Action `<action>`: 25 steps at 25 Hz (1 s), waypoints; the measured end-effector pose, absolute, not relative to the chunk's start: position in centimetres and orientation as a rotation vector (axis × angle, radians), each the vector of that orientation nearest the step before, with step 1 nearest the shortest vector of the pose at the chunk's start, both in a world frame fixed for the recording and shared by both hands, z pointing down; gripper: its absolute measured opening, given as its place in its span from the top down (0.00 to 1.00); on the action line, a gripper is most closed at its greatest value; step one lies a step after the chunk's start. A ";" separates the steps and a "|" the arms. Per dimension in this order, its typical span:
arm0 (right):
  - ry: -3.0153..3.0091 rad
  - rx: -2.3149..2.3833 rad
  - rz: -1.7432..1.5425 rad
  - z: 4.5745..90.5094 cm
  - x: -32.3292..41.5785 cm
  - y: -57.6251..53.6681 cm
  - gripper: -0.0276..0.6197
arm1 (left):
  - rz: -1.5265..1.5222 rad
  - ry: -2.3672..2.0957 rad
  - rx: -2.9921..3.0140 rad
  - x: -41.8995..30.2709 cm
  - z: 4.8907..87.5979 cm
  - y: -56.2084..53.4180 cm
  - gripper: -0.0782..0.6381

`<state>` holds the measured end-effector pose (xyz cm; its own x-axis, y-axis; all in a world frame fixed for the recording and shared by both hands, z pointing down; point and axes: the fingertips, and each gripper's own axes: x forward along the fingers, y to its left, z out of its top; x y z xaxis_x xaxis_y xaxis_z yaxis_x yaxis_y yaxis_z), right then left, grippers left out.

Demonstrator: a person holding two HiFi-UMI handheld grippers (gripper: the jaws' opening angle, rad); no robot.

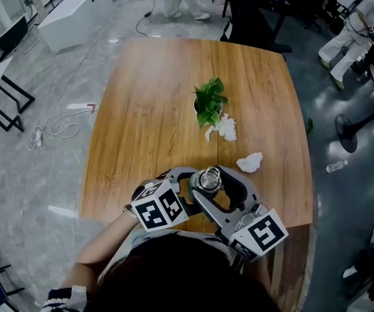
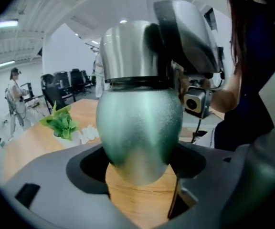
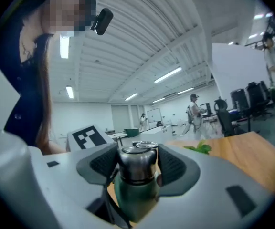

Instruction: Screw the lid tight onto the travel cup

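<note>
Travel cup (image 2: 140,137), green body, steel lid (image 3: 137,162), over wooden table (image 1: 148,96).
Left gripper (image 2: 140,178) clamps the body; right gripper (image 3: 136,166) clamps the lid.

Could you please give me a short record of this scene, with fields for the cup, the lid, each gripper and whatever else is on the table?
travel cup: green body, upright, by the table's near edge
lid: steel, on the cup's mouth; how tight, cannot tell
left gripper: shut on the cup's body
right gripper: shut on the lid
table: wooden
other items: potted plant mid-table; crumpled tissues beside it and nearer the cup
</note>
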<state>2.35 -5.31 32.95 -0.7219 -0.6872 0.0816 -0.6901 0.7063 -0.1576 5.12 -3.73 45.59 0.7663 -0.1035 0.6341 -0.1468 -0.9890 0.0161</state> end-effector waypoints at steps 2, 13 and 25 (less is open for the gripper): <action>-2.840 1.292 0.258 33.0 2.6 -5.8 0.55 | 1.064 -0.315 2.880 5.0 45.6 -4.7 0.35; -2.935 0.942 0.378 33.4 2.1 -4.2 0.54 | 1.115 0.007 2.910 4.8 45.8 -2.4 0.35; -2.943 0.924 0.542 33.5 2.6 -4.1 0.54 | 1.044 0.110 2.879 4.7 45.4 -1.6 0.35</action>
